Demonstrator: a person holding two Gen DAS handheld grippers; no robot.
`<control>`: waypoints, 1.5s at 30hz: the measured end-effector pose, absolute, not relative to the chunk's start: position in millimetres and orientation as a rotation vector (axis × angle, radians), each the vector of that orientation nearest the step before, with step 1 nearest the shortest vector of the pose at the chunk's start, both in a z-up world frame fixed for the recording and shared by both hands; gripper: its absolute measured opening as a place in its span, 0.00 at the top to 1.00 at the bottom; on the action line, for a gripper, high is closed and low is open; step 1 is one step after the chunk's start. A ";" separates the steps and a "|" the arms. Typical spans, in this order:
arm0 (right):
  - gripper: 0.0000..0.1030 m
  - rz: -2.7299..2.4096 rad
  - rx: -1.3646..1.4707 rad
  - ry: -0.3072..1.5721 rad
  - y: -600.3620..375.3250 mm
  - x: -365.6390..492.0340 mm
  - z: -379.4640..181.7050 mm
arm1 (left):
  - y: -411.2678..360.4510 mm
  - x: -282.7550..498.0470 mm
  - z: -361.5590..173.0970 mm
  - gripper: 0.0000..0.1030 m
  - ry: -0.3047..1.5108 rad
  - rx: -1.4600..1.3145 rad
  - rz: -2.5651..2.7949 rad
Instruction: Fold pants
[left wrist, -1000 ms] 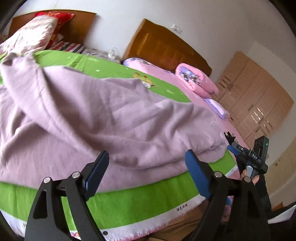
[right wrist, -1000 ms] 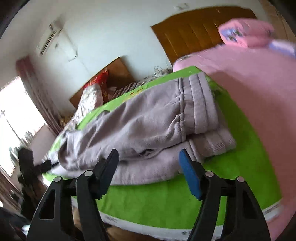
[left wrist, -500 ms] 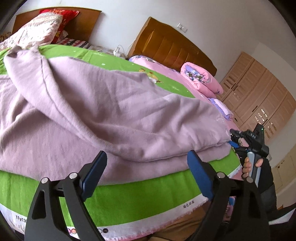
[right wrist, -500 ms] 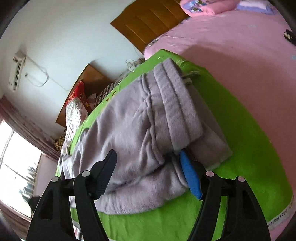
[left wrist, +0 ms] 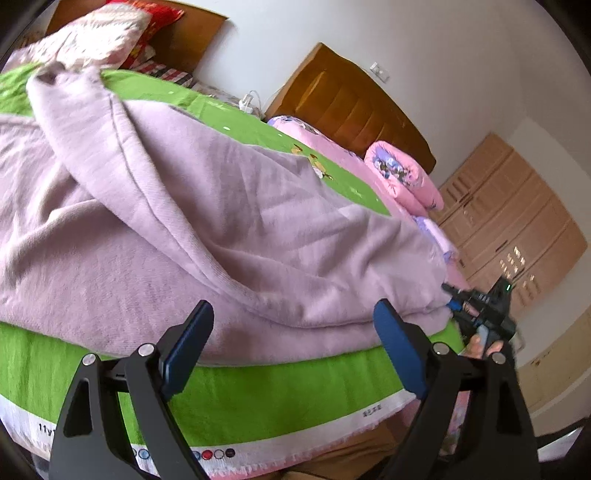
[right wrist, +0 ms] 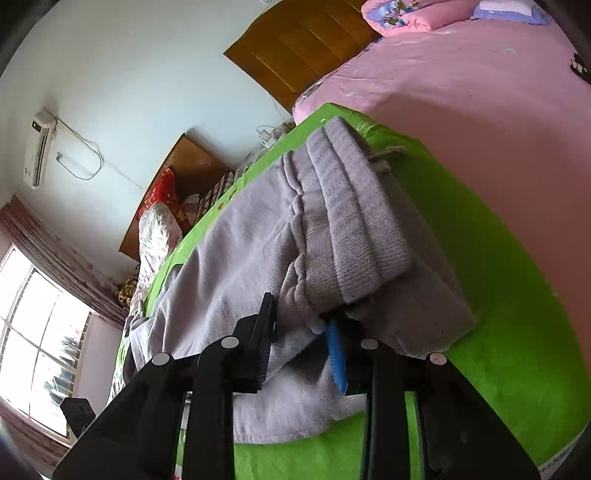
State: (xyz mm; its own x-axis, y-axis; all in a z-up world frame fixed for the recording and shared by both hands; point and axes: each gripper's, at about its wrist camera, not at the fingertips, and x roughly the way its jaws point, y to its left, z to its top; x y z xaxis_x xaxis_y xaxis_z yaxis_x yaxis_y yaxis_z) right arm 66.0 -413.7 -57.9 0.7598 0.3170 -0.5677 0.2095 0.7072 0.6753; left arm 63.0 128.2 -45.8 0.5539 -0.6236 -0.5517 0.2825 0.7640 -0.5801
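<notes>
Lilac-grey pants [left wrist: 207,221] lie folded lengthwise on a green sheet [left wrist: 258,398] over the bed. My left gripper [left wrist: 291,343] is open and empty, just short of the near leg edge. In the right wrist view the ribbed waistband [right wrist: 354,229] lies at the right end of the pants [right wrist: 236,258]. My right gripper [right wrist: 299,332] has its jaws close together around the cloth fold under the waistband; the blue pad [right wrist: 338,358] presses into it. The right gripper also shows in the left wrist view [left wrist: 476,310].
A pink quilt [right wrist: 461,85] covers the bed beyond the sheet, with a rolled pink blanket [left wrist: 402,181] near the wooden headboard [left wrist: 347,107]. Wardrobes [left wrist: 509,229] stand at the right. A second bed with pillows [left wrist: 103,33] lies at the far left.
My right gripper moved in to the waistband end and closed on the cloth. My left gripper edged closer to the pants and stayed open.
</notes>
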 end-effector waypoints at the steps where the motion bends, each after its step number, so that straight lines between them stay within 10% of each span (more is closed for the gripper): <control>1: 0.71 0.065 0.801 0.718 -413.5 65.1 -59.4 | 129.7 64.6 -45.9 0.15 0.827 -0.473 -0.556; 7: 0.71 0.067 0.807 0.703 -413.8 62.2 -62.8 | 134.1 91.8 -43.7 0.17 0.897 -0.521 -0.444; 10: 0.72 0.078 0.805 0.695 -415.1 57.3 -64.3 | 137.2 105.4 -49.9 0.42 0.960 -0.544 -0.347; 12: 0.75 0.072 0.795 0.690 -415.4 56.0 -64.9 | 141.6 110.0 -52.5 0.89 0.989 -0.539 -0.276; 13: 0.80 0.066 0.791 0.687 -415.8 54.8 -65.4 | 146.8 112.7 -57.4 0.93 1.004 -0.560 -0.270; 23: 0.84 0.151 0.788 0.565 -432.0 38.2 0.1 | 174.8 88.9 45.6 0.95 0.695 -0.569 -0.474; 31: 0.89 0.092 0.830 0.696 -433.0 16.5 -70.5 | 158.9 83.9 -53.2 0.95 0.914 -0.450 -0.381; 45: 0.89 0.040 0.742 0.703 -420.3 12.3 -59.4 | 157.6 82.5 -64.6 0.90 0.881 -0.401 -0.369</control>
